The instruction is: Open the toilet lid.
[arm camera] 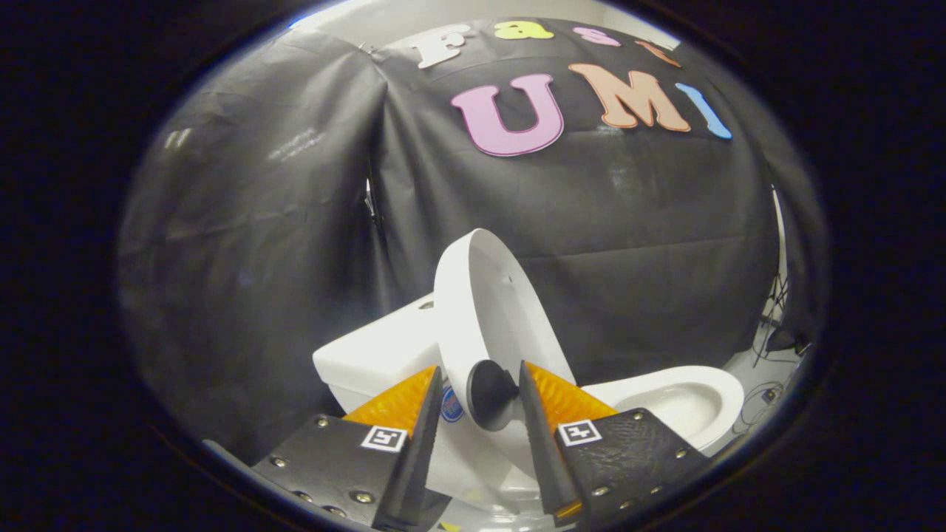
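Observation:
The white toilet lid [488,295] stands raised, close to upright, with its hollow underside turned toward the bowl [687,403]. A black round knob [489,395] sits at the lid's free edge. My gripper [480,369] straddles that edge. One finger lies against the lid's outer face and the other against the knob, so the fingers are shut on the lid's edge and knob together. The white tank [377,355] lies behind the lid on the far side from the bowl. The bowl's open rim shows beyond the fingers.
Black cloth walls close the booth just behind the toilet. Beside the bowl, cables [768,399] and a stand's legs [776,303] lie on the pale floor.

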Tool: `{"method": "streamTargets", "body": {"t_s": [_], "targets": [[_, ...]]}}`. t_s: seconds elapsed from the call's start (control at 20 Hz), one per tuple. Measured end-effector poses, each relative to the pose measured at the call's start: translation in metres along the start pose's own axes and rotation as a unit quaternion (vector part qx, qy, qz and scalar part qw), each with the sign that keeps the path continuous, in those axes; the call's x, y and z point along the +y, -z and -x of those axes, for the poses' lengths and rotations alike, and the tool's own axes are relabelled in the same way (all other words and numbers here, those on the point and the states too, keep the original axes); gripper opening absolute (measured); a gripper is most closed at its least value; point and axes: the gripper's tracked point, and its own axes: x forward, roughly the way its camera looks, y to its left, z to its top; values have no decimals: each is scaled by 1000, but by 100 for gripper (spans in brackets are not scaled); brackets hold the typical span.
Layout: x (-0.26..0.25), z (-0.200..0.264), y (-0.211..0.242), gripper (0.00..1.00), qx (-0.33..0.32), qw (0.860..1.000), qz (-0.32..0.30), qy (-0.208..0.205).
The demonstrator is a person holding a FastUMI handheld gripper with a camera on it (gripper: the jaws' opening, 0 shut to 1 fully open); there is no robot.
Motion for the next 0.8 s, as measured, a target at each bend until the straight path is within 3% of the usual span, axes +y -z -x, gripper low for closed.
{"method": "streamTargets", "body": {"t_s": [0.05,0.25,0.4,0.6,0.8], "targets": [[2,0,2,60,0,1000,-2,-7],[-3,-1,7,82,3,1000,4,-2],[-3,3,1,85,-11,1000,4,-9],[-15,8,-10,96,-37,999,0,4],[-26,11,-14,97,-48,999,-11,18]]}}
